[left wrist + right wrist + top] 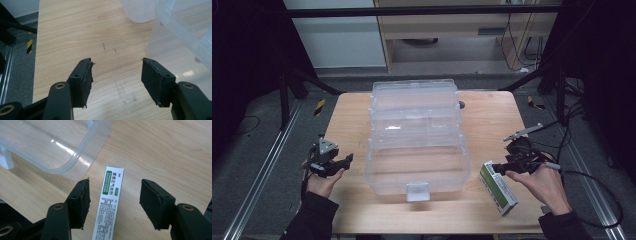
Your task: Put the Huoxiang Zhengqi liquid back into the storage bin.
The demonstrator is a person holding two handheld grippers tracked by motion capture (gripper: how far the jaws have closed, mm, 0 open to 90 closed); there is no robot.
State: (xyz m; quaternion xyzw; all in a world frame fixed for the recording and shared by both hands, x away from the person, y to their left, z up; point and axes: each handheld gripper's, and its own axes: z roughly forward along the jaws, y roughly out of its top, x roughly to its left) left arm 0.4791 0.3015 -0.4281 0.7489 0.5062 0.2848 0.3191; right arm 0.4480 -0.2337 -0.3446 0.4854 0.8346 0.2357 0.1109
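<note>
A clear plastic storage box [417, 165] stands open in the middle of the wooden table [357, 120], its lid [414, 97] laid back behind it. A white and green carton [498, 187] lies flat on the table to the right of the box. My right gripper [497, 167] hovers over the carton's far end. In the right gripper view the carton [110, 202] lies between the open jaws, and the pads stand clear of both its sides. My left gripper [347, 160] stays open over bare wood at the table's left, with nothing between its pads [86, 80].
The box's front latch [417, 191] faces the near table edge. The box wall [175, 50] rises just right of my left gripper. A box corner [75, 167] curves close ahead of my right gripper. Cables [597, 185] trail off the right side. Metal rails [259, 170] flank the table.
</note>
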